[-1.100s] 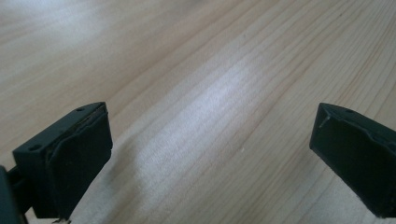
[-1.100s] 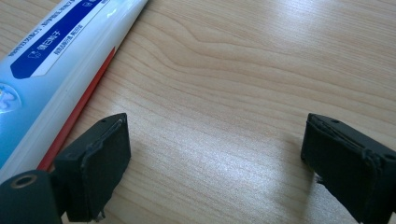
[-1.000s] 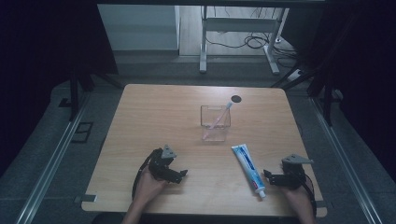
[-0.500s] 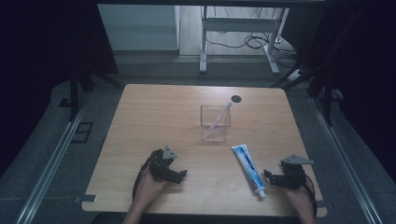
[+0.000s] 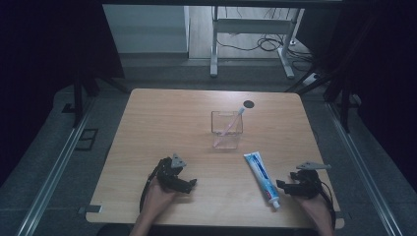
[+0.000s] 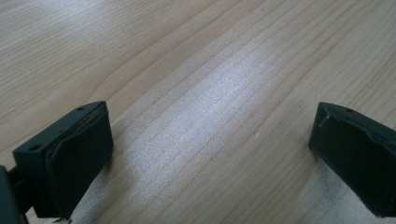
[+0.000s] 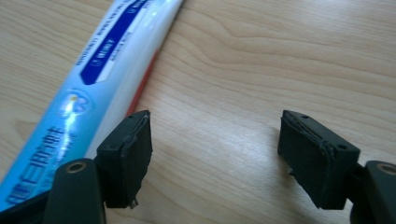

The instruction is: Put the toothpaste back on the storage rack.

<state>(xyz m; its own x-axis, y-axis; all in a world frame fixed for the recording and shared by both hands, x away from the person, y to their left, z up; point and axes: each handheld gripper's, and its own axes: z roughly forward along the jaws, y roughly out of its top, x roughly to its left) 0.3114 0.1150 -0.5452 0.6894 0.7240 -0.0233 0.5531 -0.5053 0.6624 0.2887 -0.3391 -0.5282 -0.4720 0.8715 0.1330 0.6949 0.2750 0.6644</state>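
A white and blue toothpaste tube [image 5: 260, 172] lies flat on the wooden table [image 5: 162, 123], cap toward the front edge. My right gripper [image 5: 280, 186] rests just right of the cap end. In the right gripper view its jaws [image 7: 215, 149] stand apart over bare wood and have just been closing, with nothing between them; the tube [image 7: 107, 60] lies outside the left jaw. My left gripper [image 5: 189, 183] rests at the front left, open, and the left gripper view shows bare wood between its jaws [image 6: 210, 144]. A clear square cup [image 5: 227, 129] at mid-table holds a pink toothbrush [image 5: 235, 120].
A small black round mark [image 5: 249, 103] sits on the table behind the cup. Metal rails [image 5: 54, 167] run along both sides of the table. A white desk frame [image 5: 214, 44] and cables lie on the floor beyond the far edge.
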